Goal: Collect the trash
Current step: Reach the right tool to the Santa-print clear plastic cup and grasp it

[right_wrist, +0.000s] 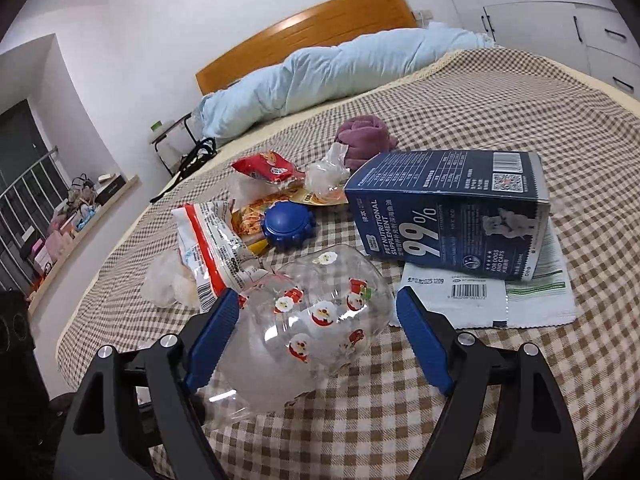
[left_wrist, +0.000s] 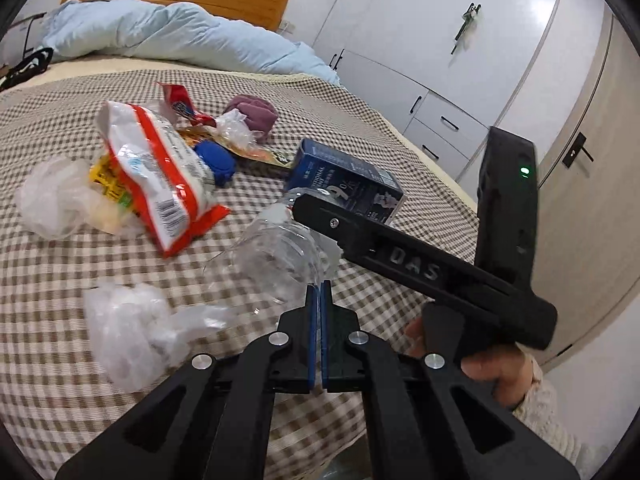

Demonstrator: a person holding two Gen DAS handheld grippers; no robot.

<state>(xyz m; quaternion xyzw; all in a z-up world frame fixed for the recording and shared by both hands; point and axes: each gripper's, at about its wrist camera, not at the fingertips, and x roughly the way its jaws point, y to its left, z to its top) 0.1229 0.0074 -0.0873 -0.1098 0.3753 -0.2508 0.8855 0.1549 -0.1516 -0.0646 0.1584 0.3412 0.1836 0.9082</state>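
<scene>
Item: clear plastic bag (right_wrist: 316,320) with Santa print, on the checked bedspread (right_wrist: 520,380) toward its near edge. Light, crinkly, slippery; pinch a gathered fold. Right gripper (right_wrist: 320,336) wide, straddling it; left gripper (left_wrist: 319,312) closed on its film.

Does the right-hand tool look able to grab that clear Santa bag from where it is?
Probably yes. The right gripper has its jaws open with the clear Santa bag already between them, and nothing blocks the way. The left gripper seems shut on the bag's edge, which may steady it.
</scene>
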